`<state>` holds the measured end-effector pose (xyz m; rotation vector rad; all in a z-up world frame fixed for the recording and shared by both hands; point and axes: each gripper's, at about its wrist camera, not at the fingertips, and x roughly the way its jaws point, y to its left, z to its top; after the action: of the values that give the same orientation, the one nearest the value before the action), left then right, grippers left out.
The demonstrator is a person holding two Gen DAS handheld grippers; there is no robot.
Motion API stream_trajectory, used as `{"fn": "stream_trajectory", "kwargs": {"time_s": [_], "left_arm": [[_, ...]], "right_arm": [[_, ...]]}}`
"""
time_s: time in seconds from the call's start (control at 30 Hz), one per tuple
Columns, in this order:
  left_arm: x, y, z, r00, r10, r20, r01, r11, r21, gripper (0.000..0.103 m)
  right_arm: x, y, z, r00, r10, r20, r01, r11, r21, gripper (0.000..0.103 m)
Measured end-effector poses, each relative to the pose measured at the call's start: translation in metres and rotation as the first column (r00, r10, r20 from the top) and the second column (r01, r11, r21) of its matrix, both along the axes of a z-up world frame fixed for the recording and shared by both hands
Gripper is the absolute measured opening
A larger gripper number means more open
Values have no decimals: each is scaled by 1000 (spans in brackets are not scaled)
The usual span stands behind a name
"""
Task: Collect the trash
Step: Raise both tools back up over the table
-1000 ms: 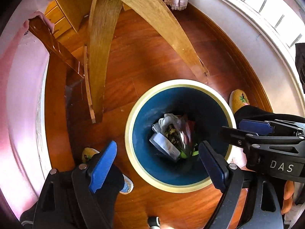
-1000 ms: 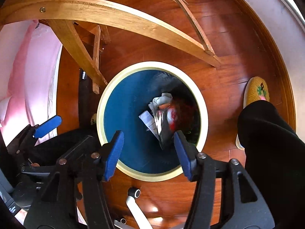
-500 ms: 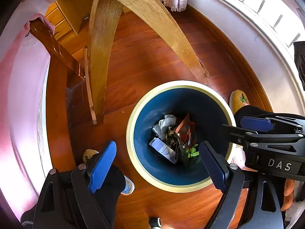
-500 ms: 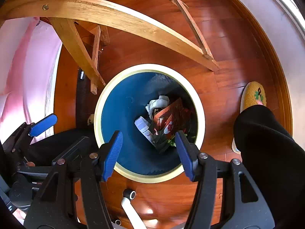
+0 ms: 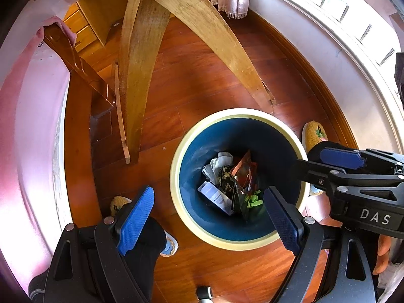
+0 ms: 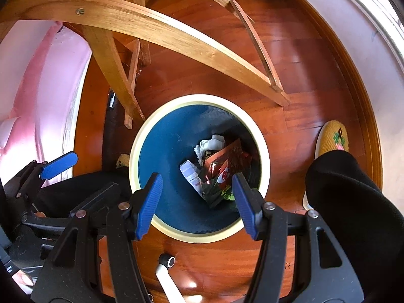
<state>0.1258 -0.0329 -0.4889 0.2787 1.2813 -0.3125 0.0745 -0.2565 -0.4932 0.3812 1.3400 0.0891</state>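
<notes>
A round bin with a cream rim (image 5: 176, 174) (image 6: 262, 149) and dark blue inside stands on the wooden floor below both grippers. In it lie a red snack bag (image 5: 246, 168) (image 6: 224, 164), crumpled white paper (image 5: 219, 161) (image 6: 209, 144) and a white packet (image 5: 214, 197) (image 6: 190, 174). My left gripper (image 5: 209, 217) is open and empty above the bin's near-left rim. My right gripper (image 6: 197, 202) is open and empty above the bin's near side; it also shows in the left wrist view (image 5: 353, 176) at the right.
Curved wooden chair legs (image 5: 202, 25) (image 6: 151, 32) arch over the floor behind the bin. Pink bedding (image 5: 32, 126) (image 6: 30, 88) lies on the left. The person's black-clad legs and yellow slippers (image 6: 333, 136) (image 5: 313, 133) stand beside the bin. A white wall with a window (image 5: 328, 38) curves on the right.
The red snack bag fell from the right gripper's opened fingers and has settled in the bin. Both grippers have risen slightly.
</notes>
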Motion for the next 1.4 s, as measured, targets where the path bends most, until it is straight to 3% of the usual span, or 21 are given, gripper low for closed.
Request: {"fn": "stream_trajectory", "kwargs": {"time_s": [0.4,0.63,0.8,1.07,1.23,1.4], "left_arm": [[-28,-1,36,999,-34,14,34,999,-20,90],[-58,-3,72,995,-94,-44,89,992,-94,90],[-86,-3,104,986,-162,-42,155,979,-132,90],[-121,7,180,951,-308,8,305,936,-175,90],[-122,21,238,955,-292,50,296,933,-204,90],[-109,39,312,958,-247,144,274,936,-220,90]], "right_arm": [[-20,6,46,997,4,74,-3,1000,-24,55],[-43,13,90,994,72,80,-68,997,-45,55],[-61,19,132,985,135,111,-127,989,-75,55],[-93,27,207,955,238,177,-218,968,-126,55],[-106,33,258,933,285,221,-260,956,-136,55],[-106,41,322,892,345,292,-305,936,-175,54]]}}
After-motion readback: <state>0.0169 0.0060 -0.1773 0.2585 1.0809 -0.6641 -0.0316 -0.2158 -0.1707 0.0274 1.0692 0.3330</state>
